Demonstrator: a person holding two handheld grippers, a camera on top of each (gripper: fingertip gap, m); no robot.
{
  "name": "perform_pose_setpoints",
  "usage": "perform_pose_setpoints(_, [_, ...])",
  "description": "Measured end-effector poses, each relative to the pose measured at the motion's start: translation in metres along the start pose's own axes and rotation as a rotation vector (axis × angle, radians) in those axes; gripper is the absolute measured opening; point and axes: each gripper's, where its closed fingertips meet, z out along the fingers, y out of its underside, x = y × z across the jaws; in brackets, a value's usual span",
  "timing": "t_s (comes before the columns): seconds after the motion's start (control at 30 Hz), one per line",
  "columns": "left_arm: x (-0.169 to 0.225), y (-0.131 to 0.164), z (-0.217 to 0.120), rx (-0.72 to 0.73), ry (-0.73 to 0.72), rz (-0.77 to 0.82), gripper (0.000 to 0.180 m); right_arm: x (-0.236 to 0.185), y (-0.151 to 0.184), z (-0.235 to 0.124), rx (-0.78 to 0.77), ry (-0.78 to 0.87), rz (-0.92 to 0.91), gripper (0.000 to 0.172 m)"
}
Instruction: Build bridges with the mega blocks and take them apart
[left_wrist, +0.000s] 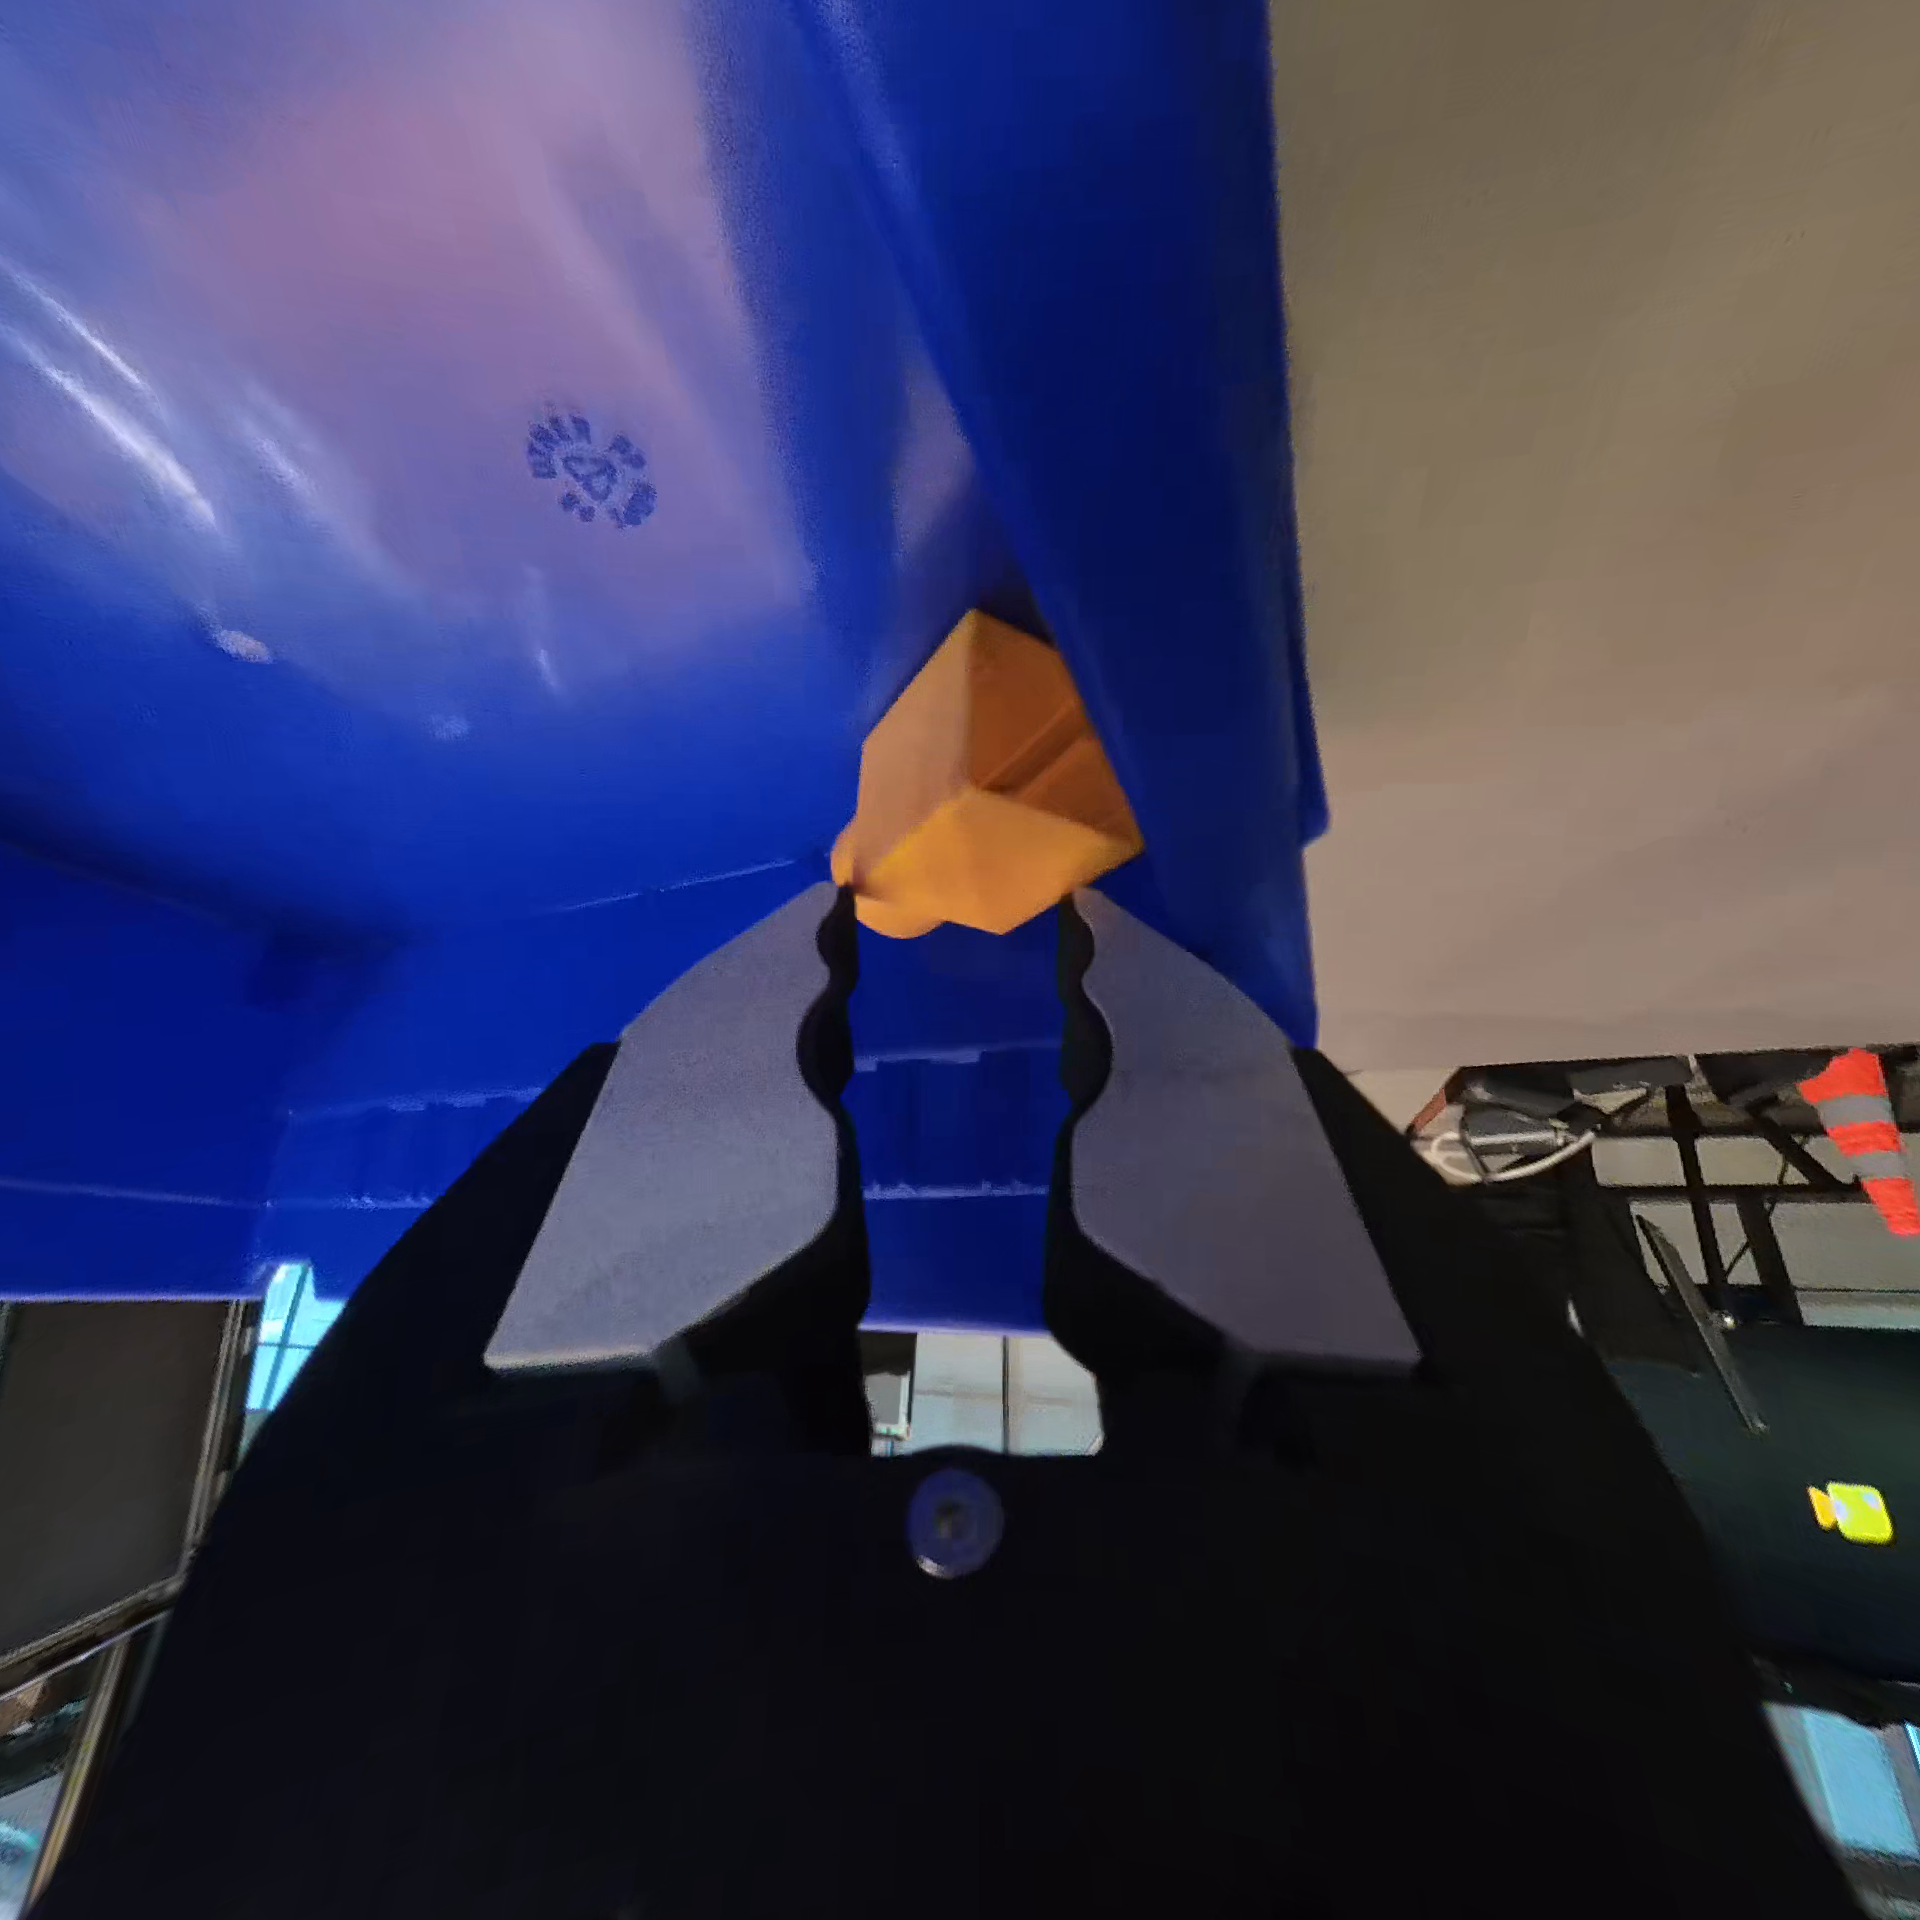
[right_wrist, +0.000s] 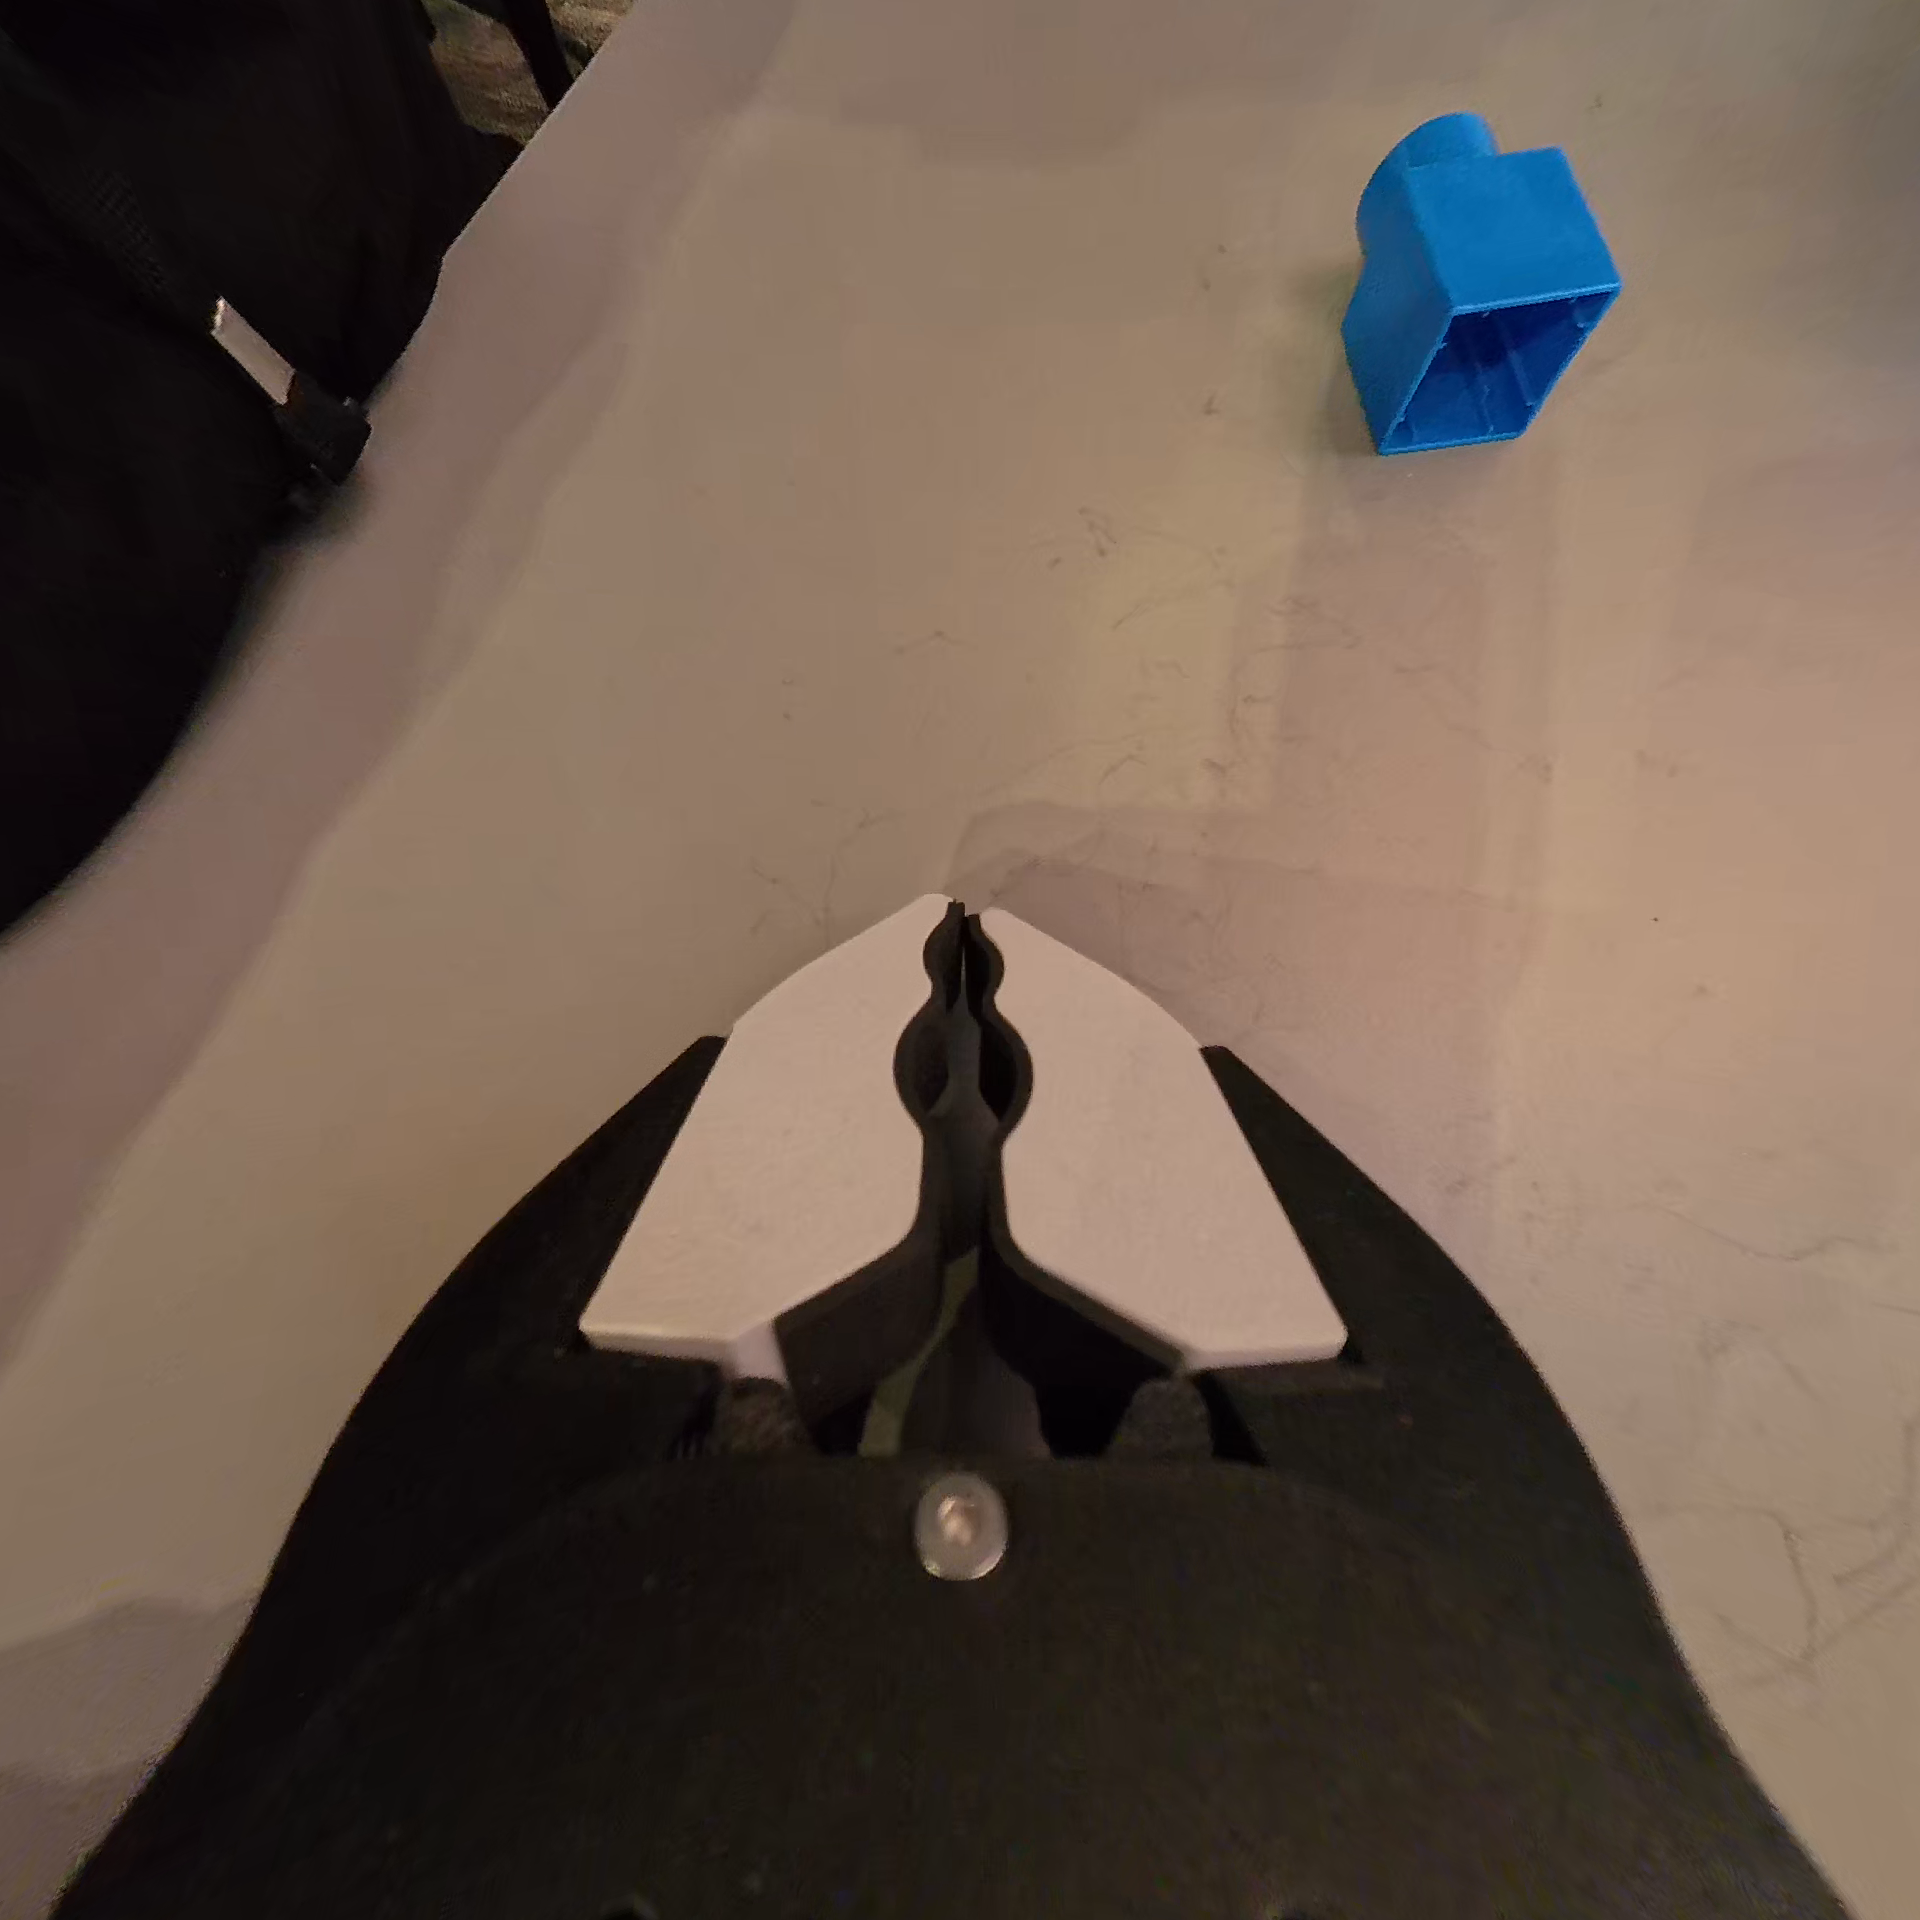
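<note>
In the left wrist view my left gripper (left_wrist: 956, 899) is close up against a big blue bin (left_wrist: 468, 623) that fills the upper left. An orange block (left_wrist: 977, 821) sits at my fingertips, tilted, with its lower end between the two pads, and the pads press on it. The picture is blurred by motion. In the right wrist view my right gripper (right_wrist: 961, 914) is shut with nothing between its pads, low over the white table (right_wrist: 935, 520). A blue block (right_wrist: 1475, 301) lies on its side at the far right, its hollow underside facing me.
A black bag with a strap (right_wrist: 177, 343) lies off the table's left edge. Past the bin the left wrist view shows a pale surface (left_wrist: 1610, 520), black tables with cables (left_wrist: 1662, 1164) and an orange and grey cone (left_wrist: 1870, 1143). The gap from one gripper's tips to the other's is roughly 45 cm.
</note>
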Motion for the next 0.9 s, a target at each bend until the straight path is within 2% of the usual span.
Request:
perform_pose_setpoints(0.1, [-0.005,-0.003,-0.002,0.028,0.000,-0.041,0.033,0.000,0.000,0.000,0.003,-0.001,0.000,0.000])
perform_pose_setpoints(0.13, [-0.006,-0.006,-0.004,0.064,0.007,-0.097,0.027,0.000,0.000,0.000,0.004,-0.001,0.000,0.000])
perform_pose_setpoints(0.2, [-0.012,-0.014,-0.013,0.145,0.020,-0.217,0.000,0.000,0.000,0.000,0.004,0.001,0.001,0.000])
perform_pose_setpoints(0.3, [-0.010,-0.030,-0.018,0.245,0.150,-0.407,0.000,0.000,0.000,0.000,0.003,0.000,0.001,0.000])
perform_pose_setpoints(0.37, [-0.014,-0.024,-0.009,0.193,0.103,-0.392,0.024,0.000,0.000,0.000,0.001,0.001,-0.001,0.000])
perform_pose_setpoints(0.43, [-0.019,-0.026,-0.008,0.215,0.073,-0.400,0.054,0.000,0.000,0.000,0.001,0.002,-0.002,0.000])
perform_pose_setpoints(0.53, [-0.036,-0.039,-0.027,0.346,-0.102,-0.296,0.062,0.000,0.000,0.000,0.002,-0.001,0.000,0.000])
perform_pose_setpoints(0.6, [-0.038,-0.052,-0.039,0.398,-0.147,-0.228,0.056,0.000,-0.001,-0.001,0.006,-0.004,0.003,0.000])
perform_pose_setpoints(0.67, [-0.041,-0.057,-0.038,0.380,-0.181,-0.160,0.051,0.000,-0.001,-0.001,0.006,-0.007,0.004,0.000])
perform_pose_setpoints(0.73, [-0.041,-0.064,-0.036,0.399,-0.158,-0.130,0.043,0.000,0.000,-0.001,0.005,-0.007,0.003,0.000])
perform_pose_setpoints(0.83, [-0.042,-0.072,-0.031,0.419,-0.119,-0.119,0.035,0.000,0.000,0.000,0.002,-0.005,0.001,0.000])
perform_pose_setpoints(0.9, [-0.044,-0.074,-0.034,0.448,-0.082,-0.185,0.035,0.000,0.000,-0.001,0.005,-0.006,0.001,0.000])
